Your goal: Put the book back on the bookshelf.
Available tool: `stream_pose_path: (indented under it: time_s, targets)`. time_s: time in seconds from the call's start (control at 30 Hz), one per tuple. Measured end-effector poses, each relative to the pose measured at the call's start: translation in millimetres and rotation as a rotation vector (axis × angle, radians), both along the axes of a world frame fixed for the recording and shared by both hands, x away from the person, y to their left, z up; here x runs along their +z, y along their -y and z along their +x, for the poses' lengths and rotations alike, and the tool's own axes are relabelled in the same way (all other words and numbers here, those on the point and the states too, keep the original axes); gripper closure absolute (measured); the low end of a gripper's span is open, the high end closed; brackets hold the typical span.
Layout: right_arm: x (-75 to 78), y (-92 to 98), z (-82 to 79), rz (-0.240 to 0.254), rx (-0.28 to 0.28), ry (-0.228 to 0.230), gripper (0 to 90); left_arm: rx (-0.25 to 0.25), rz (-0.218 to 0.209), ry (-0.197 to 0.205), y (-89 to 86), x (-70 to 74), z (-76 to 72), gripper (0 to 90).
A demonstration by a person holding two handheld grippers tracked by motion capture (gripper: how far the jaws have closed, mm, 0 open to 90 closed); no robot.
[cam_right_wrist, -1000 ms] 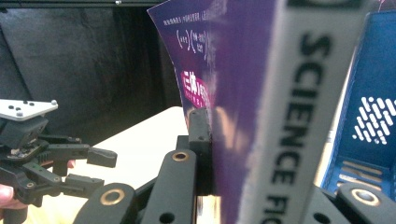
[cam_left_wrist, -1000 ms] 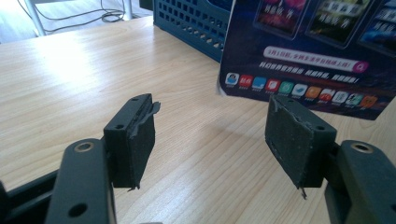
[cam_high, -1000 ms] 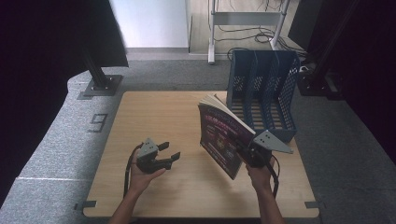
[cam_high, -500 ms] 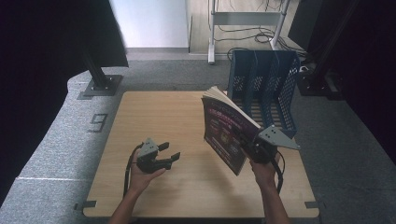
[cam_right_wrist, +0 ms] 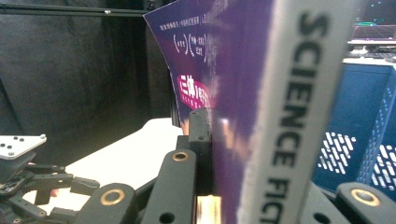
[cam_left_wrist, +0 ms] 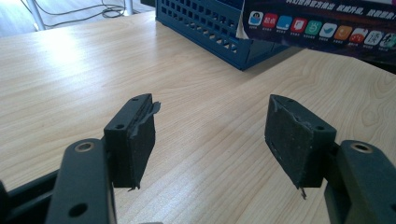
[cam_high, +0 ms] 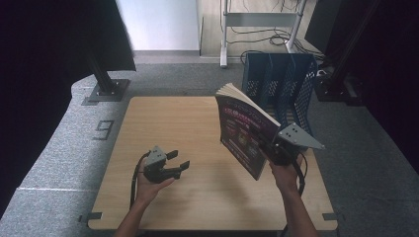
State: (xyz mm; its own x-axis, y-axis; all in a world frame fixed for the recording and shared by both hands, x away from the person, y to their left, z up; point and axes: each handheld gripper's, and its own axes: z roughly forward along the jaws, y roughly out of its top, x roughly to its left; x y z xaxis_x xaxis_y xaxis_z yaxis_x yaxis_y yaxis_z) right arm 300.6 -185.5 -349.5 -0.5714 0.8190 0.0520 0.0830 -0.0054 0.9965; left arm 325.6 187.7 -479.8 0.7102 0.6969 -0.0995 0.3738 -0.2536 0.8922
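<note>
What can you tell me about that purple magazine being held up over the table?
The magazine is a thick softcover with a dark purple cover bearing pink and white print, pale page edges and a white spine lettered SCIENCE FIC. It stands nearly upright, tilted, lifted off the wooden table, just in front of the blue file rack. The right gripper clamps its lower edge; nothing else touches it.

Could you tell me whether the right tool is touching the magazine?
Touching. In the right gripper view the right tool has its jaws clamped on the magazine, a pad flat against its purple cover; the high view shows it lifted off the table.
</note>
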Motion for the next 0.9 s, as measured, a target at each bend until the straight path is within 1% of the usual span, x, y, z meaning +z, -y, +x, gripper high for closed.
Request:
stream_pose_path:
  time_s: [0.17, 0.3, 0.43, 0.6, 0.63, 0.9]
  targets:
    - [4.1, 4.8, 1.9, 0.0, -0.016, -0.001, 81.7, 0.001, -0.006, -0.001, -0.2, 1.1, 0.1, 33.8]
    - [8.3, 9.1, 3.4, 0.005, -0.024, 0.005, 81.7, 0.003, -0.009, 0.0, -0.6, 1.5, 0.4, 33.8]
    - [12.1, 11.8, 3.1, -0.001, -0.044, 0.016, 81.7, 0.003, -0.01, -0.003, -1.7, 1.7, 0.8, 33.9]
    - [15.9, 19.4, 4.7, 0.02, -0.065, 0.013, 81.7, 0.004, -0.01, -0.005, -2.1, 1.4, 1.1, 33.9]
    - [17.4, 22.2, 5.4, 0.02, -0.076, 0.015, 81.7, 0.004, -0.009, -0.007, -1.9, 1.0, 1.3, 33.9]
    - [21.8, 32.1, 10.2, 0.022, -0.106, 0.009, 81.7, 0.004, -0.004, -0.012, -1.5, -0.6, 2.2, 33.9]
